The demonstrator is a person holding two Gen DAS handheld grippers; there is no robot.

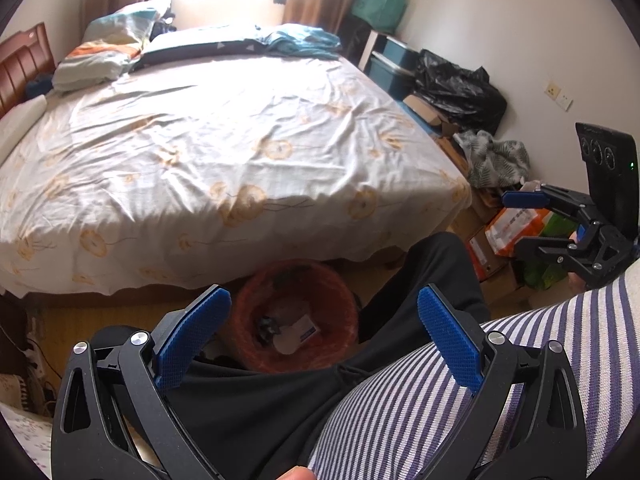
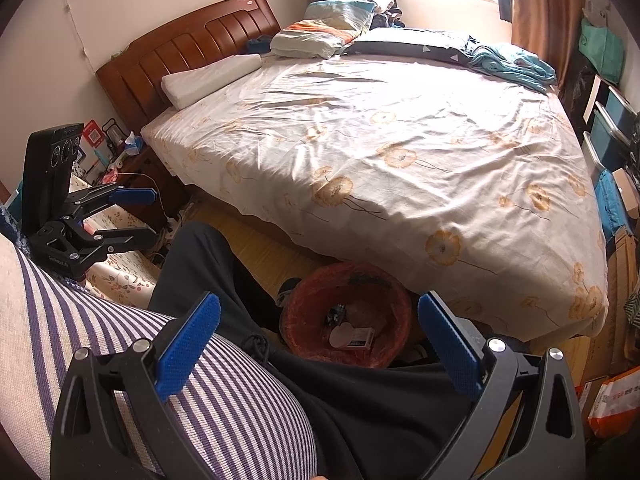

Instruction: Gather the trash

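Orange-lined trash bin (image 1: 296,316) sitting at six o'clock below the bed (image 1: 224,152), holding scraps, left gripper (image 1: 320,336) and right gripper (image 2: 320,344) fingers spreading wide, gripping nothing

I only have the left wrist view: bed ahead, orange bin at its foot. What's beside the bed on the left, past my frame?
Observer: A nightstand crowded with small items stands against the wooden headboard.
Operator: My right gripper shows only from the side here. Is it carrying anything?
Observer: No. In its own view the right gripper is open with nothing between the blue pads.
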